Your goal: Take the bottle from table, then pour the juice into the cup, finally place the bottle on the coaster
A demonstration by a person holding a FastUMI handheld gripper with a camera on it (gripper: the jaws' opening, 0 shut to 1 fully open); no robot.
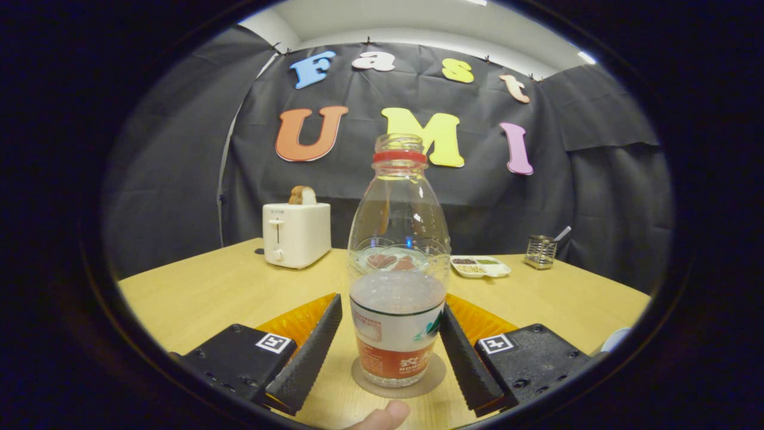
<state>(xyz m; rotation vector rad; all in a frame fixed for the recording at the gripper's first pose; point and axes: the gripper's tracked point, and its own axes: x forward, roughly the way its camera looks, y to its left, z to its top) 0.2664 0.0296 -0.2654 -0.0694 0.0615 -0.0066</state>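
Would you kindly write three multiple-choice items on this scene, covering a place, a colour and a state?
1. The bottle stands:
A. on the coaster
B. atop the toaster
C. in the divided tray

2. The ring at the bottle's neck is:
A. green
B. red
C. blue

3. The claw is:
A. shut on the bottle
B. shut, holding nothing
C. open around the bottle

Key: 1 A, the round disc shows under its base; 2 B, the band below the uncapped mouth is red; 3 C, both fingers flank the bottle with gaps visible.
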